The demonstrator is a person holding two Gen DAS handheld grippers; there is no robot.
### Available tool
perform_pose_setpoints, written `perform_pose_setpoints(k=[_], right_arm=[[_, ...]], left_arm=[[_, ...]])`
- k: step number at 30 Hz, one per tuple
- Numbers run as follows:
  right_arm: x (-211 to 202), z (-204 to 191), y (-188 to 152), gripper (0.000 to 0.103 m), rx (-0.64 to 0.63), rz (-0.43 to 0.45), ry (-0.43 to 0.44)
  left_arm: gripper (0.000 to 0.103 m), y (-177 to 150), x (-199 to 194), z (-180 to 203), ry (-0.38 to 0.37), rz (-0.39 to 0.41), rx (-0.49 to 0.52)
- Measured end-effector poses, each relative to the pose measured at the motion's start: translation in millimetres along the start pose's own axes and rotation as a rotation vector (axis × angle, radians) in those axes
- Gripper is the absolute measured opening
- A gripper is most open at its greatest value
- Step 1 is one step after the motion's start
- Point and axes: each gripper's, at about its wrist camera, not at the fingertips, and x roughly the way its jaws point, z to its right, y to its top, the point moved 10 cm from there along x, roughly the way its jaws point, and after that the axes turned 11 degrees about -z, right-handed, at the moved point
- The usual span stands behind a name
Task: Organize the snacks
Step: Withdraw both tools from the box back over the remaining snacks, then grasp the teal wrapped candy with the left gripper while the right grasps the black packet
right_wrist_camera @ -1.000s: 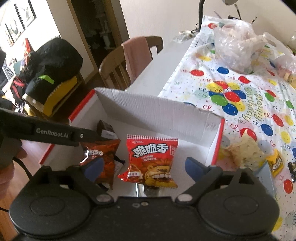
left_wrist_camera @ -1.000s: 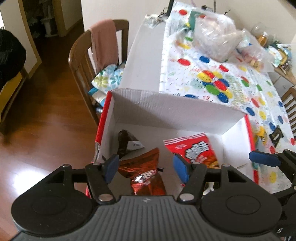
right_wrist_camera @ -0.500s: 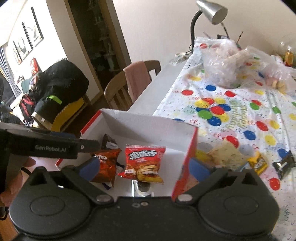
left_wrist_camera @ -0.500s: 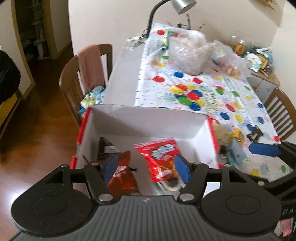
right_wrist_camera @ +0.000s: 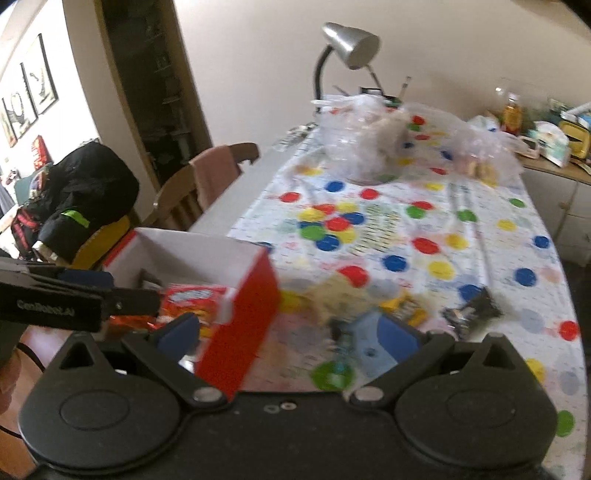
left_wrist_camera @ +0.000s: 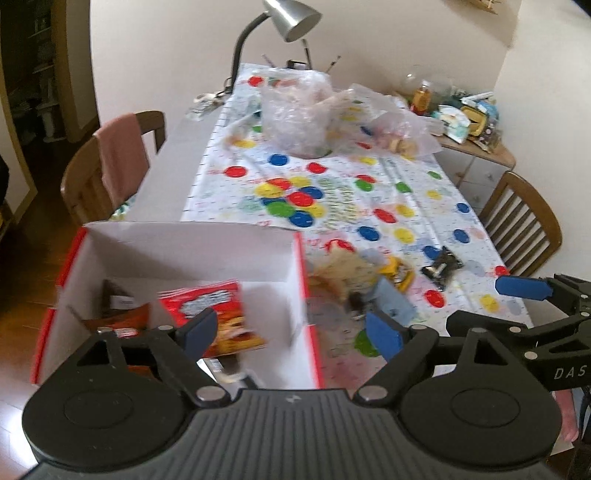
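A red-and-white cardboard box (left_wrist_camera: 192, 251) stands at the table's near left corner. It holds a red snack bag (left_wrist_camera: 214, 314), a brown bag (left_wrist_camera: 125, 325) and a dark packet (left_wrist_camera: 114, 295). My left gripper (left_wrist_camera: 291, 330) hovers over the box's right wall, its jaws opening with nothing between them. My right gripper (right_wrist_camera: 288, 332) is open and empty above the box's red side (right_wrist_camera: 243, 325). Just ahead, loose snacks lie on the cloth: a pale packet (right_wrist_camera: 332, 295), a blue one (right_wrist_camera: 365, 343), a yellow one (right_wrist_camera: 402, 310) and a black one (right_wrist_camera: 472, 310).
A dotted tablecloth (left_wrist_camera: 332, 199) covers the table. Clear plastic bags (left_wrist_camera: 299, 110) and a desk lamp (left_wrist_camera: 291, 18) stand at the far end. A chair with a pink cloth (left_wrist_camera: 118, 155) is on the left, another chair (left_wrist_camera: 524, 225) on the right. A cluttered sideboard (right_wrist_camera: 554, 147) is beyond.
Both grippers have pulled back from inside the box and shifted right, toward the loose snacks. The left jaws have spread wider. The red bag lies in the box.
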Motion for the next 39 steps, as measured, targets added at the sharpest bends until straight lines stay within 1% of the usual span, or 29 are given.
perform_pose_setpoints(k=[1, 3, 8, 15, 19, 21, 24, 28, 34, 39], right_arm=[[-2, 10, -3, 0.103, 0.002, -0.003, -0.004], [-5, 28, -8, 0.103, 0.006, -0.012, -0.01], [-8, 74, -20, 0.103, 0.002, -0.041, -0.035], [6, 139, -26, 0.103, 0.004, -0.098, -0.05], [19, 168, -23, 0.103, 0.008, -0.122, -0.048], [27, 178, -21, 0.103, 0.008, -0.133, -0.043], [40, 192, -18, 0.103, -0.001, -0.147, -0.041], [60, 209, -14, 0.103, -0.014, -0.167, -0.053], [93, 223, -6, 0.103, -0.029, -0.197, -0.052], [121, 229, -2, 0.102, -0.069, -0.223, -0.067]], left_arm=[[0.098, 0, 3, 8, -0.009, 0.002, -0.002], [0.102, 1, 10, 25, -0.025, 0.005, -0.005], [0.102, 2, 34, 62, -0.035, -0.013, -0.024], [0.102, 1, 75, 98, 0.016, -0.051, -0.059], [0.102, 2, 93, 107, 0.074, -0.058, -0.078], [0.102, 3, 100, 113, 0.096, -0.056, -0.069], [0.102, 2, 113, 118, 0.116, -0.079, -0.056], [0.102, 2, 132, 116, 0.156, -0.117, -0.051], [0.102, -1, 155, 109, 0.186, -0.172, -0.068], [0.101, -8, 173, 106, 0.187, -0.229, -0.072]])
